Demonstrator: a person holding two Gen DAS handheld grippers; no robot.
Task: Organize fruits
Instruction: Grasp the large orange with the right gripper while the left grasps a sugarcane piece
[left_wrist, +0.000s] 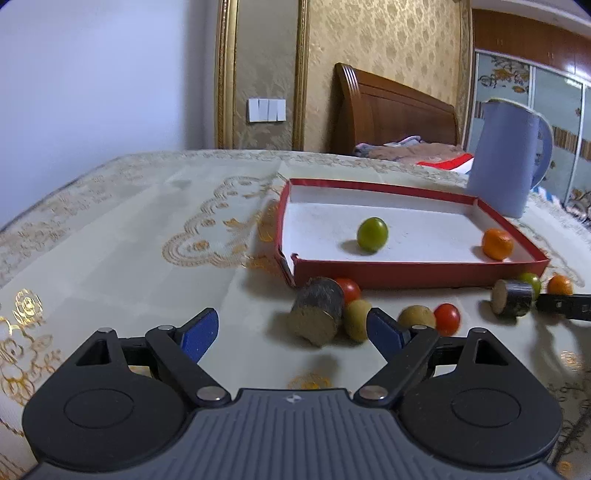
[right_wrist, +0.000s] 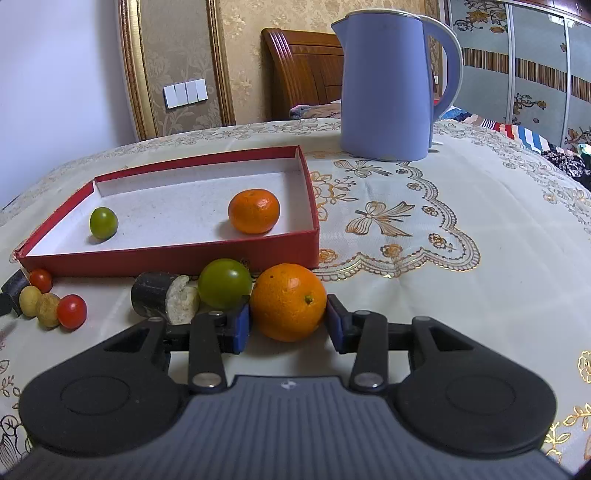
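Worktop (right_wrist: 480, 184) carries blue kettle (right_wrist: 384, 85) and red tray (right_wrist: 177, 258), with 1 mandarin (right_wrist: 253, 211) and 1 green fruit (right_wrist: 103, 222) inside. Right hand-held gripper (right_wrist: 288, 325) is narrowed, pads against orange (right_wrist: 288, 301) just before the tray. Left hand-held gripper (left_wrist: 291, 330): wide, empty.

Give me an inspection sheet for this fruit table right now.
Surface: patterned tablecloth.
Job's things: red tray holds a green fruit and a tangerine; orange, second green fruit, tomatoes, tan fruits lie outside.
Clutter: blue kettle; two dark cylinders.
Tongs: left tongs open, empty; right tongs around the orange, grip unclear.
Cables: nothing seen.
Surroundings: bed headboard, wall switches.
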